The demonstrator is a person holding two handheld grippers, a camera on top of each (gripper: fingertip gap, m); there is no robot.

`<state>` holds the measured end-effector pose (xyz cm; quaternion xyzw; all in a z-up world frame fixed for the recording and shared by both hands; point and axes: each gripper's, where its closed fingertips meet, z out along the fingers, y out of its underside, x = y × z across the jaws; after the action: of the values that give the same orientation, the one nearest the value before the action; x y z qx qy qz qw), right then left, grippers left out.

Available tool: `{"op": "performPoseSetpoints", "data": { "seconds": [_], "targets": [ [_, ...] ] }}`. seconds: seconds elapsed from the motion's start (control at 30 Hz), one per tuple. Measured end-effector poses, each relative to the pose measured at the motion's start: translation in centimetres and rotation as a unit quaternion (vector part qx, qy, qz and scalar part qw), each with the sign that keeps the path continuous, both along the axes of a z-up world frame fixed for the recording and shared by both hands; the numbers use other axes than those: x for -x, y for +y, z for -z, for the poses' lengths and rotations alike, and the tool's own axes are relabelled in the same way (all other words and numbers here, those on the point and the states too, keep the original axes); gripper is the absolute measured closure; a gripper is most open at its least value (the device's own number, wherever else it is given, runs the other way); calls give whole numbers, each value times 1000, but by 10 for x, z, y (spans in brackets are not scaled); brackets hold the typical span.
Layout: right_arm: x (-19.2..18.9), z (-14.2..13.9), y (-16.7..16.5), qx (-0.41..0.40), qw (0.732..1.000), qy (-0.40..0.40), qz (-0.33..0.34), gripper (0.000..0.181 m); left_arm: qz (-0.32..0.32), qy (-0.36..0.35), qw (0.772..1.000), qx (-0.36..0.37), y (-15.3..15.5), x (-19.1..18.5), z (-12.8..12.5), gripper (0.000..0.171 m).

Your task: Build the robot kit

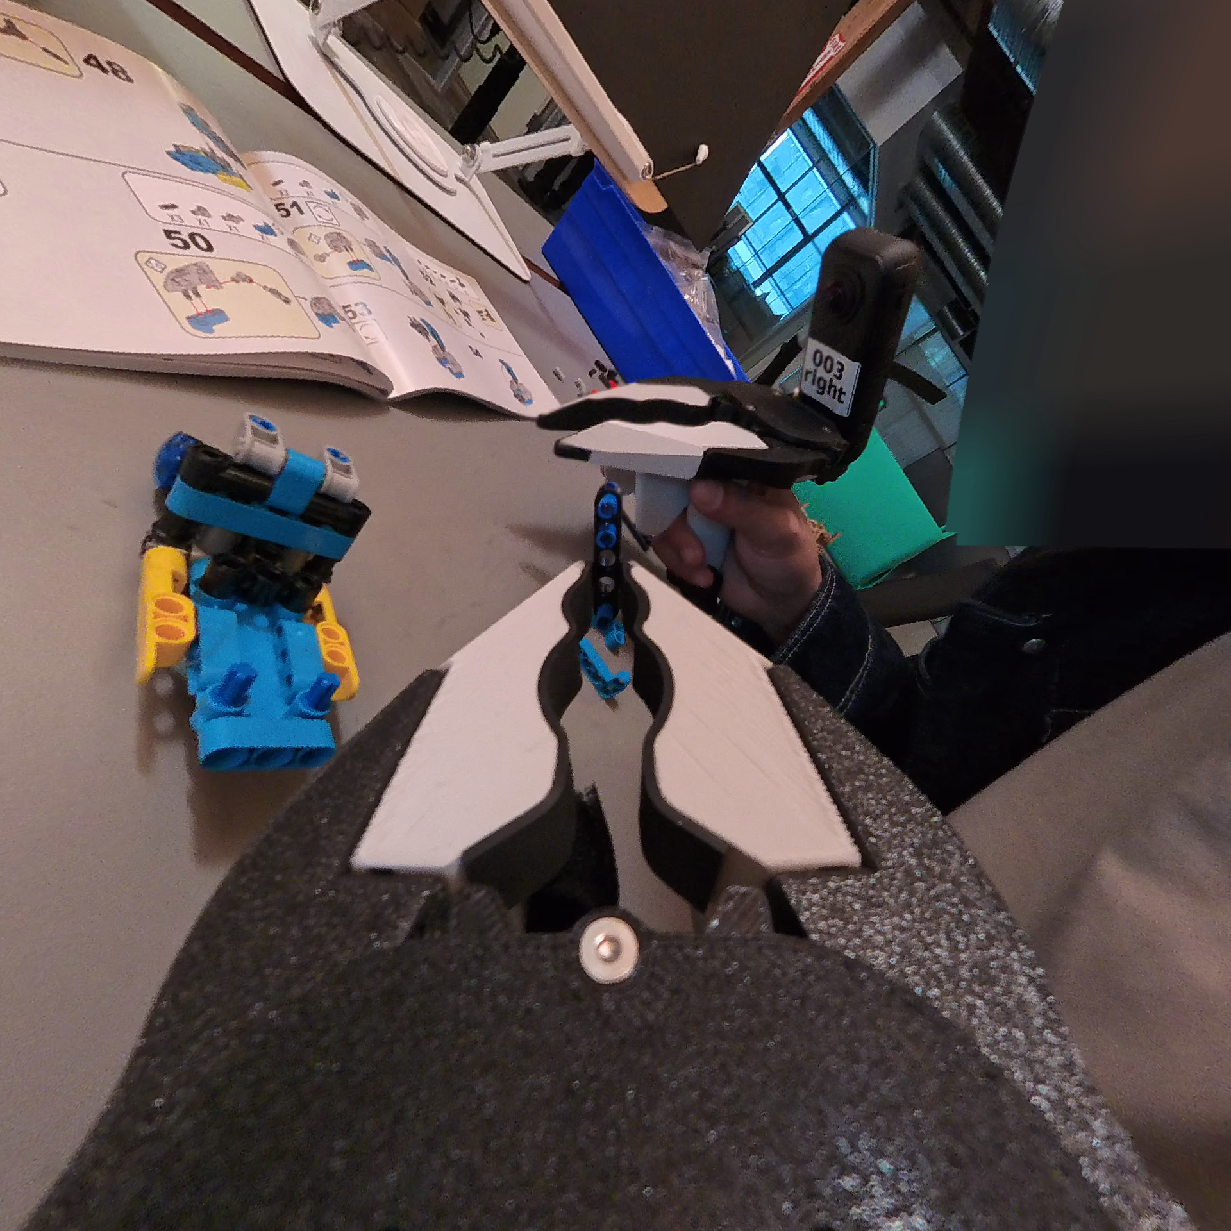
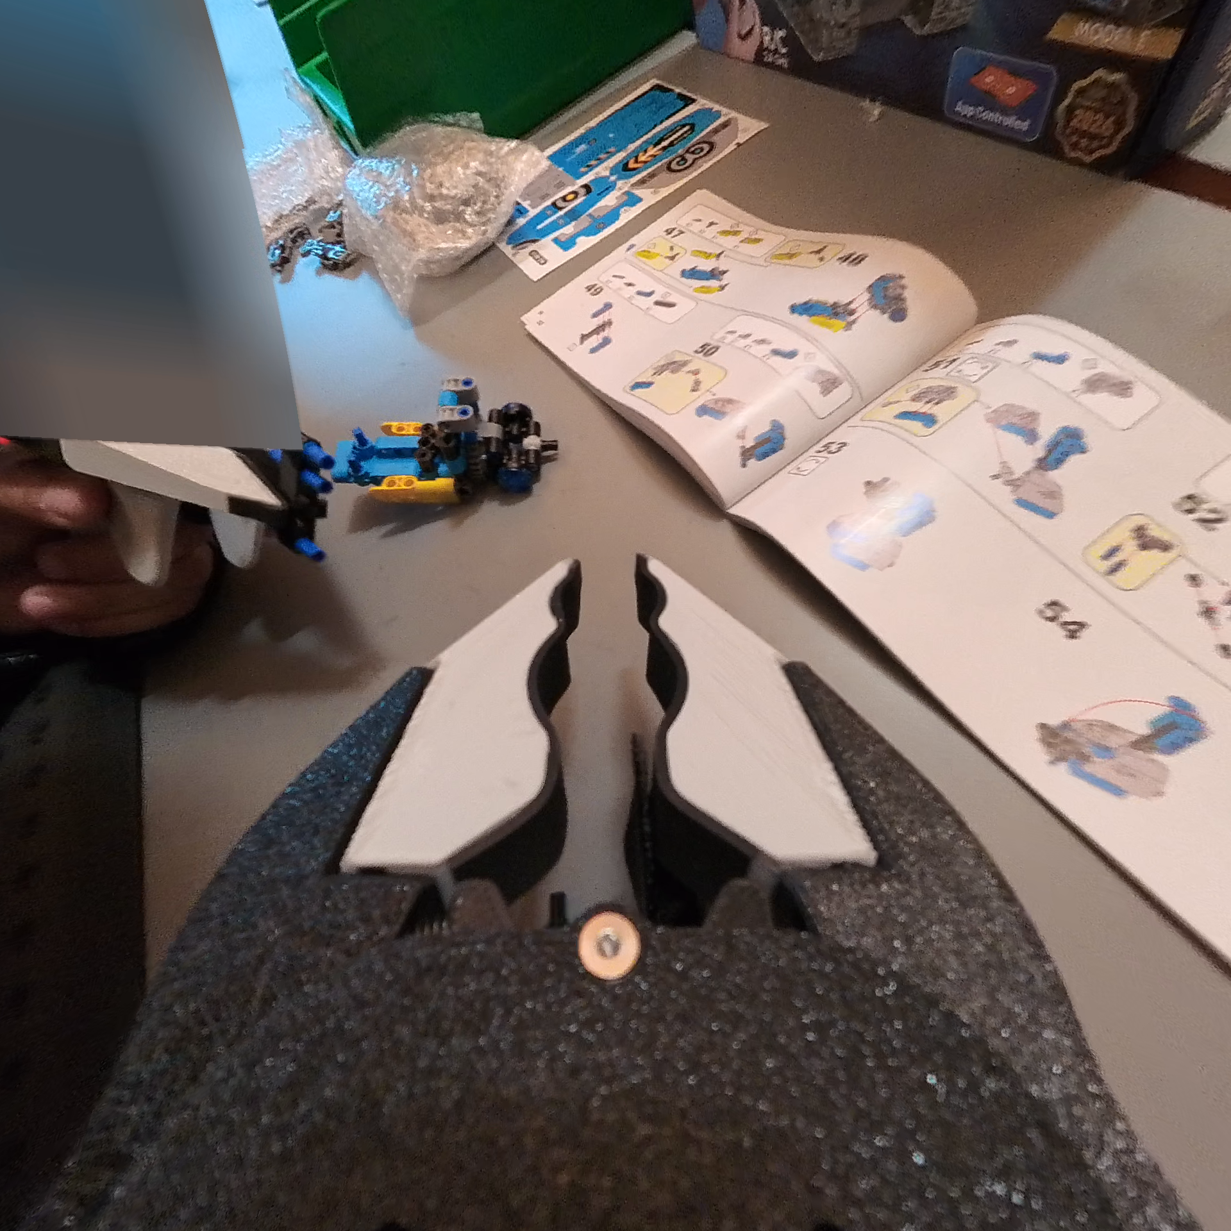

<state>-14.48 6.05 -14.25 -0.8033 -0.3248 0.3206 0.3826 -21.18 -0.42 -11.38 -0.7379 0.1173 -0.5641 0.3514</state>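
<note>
Pinching a black perforated beam (image 1: pixel 607 559) studded with blue pins, the left gripper (image 1: pixel 605 574) has its white fingers closed on the beam's lower part, at the centre of the left wrist view; the beam stands nearly upright between the fingertips. In the right wrist view the same gripper appears at the left edge, with the beam (image 2: pixel 303 496) and its blue pins sticking out from the tips. A small light-blue angled connector (image 1: pixel 603 673) lies on the grey table (image 1: pixel 80 832), seen through the gap between the left gripper's fingers.

The right gripper (image 2: pixel 606 573) is slightly open, a narrow gap between its fingertips, and holds nothing; bare table shows between them. In the left wrist view it sits right of centre, held by a hand (image 1: pixel 753 559) in a dark denim sleeve.

A partly built blue, yellow and black brick model (image 1: pixel 246 599) rests on the table at the left of the left wrist view, and left of centre in the right wrist view (image 2: pixel 446 446). An open instruction booklet (image 2: pixel 899 479) fills the right side there, with a sticker sheet (image 2: pixel 633 166) and crumpled plastic bags (image 2: pixel 426 200) above it, a green bin (image 2: pixel 479 60) behind, and a dark product box (image 2: pixel 986 73) at the upper right.
</note>
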Motion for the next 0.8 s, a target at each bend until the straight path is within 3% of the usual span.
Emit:
{"op": "performPoseSetpoints", "data": {
  "seconds": [0.1,0.2,0.3,0.47,0.8],
  "targets": [
    [-15,-10,-1,-11,1000,-19,-17,168,-5,-6,1000,-6,0,2,-3,164],
    [-27,-2,-25,14,995,-63,-77,163,-5,0,1000,-12,-1,1,-3,164],
    [-33,15,-71,31,976,-133,-171,160,-7,3,1000,-15,-1,1,-2,165],
    [-46,42,-103,17,957,-204,-204,158,-8,8,1000,-20,-1,0,-2,164],
    [-19,40,-124,6,953,-171,-250,157,-11,10,999,-33,-4,1,-4,164]
  ]
}}
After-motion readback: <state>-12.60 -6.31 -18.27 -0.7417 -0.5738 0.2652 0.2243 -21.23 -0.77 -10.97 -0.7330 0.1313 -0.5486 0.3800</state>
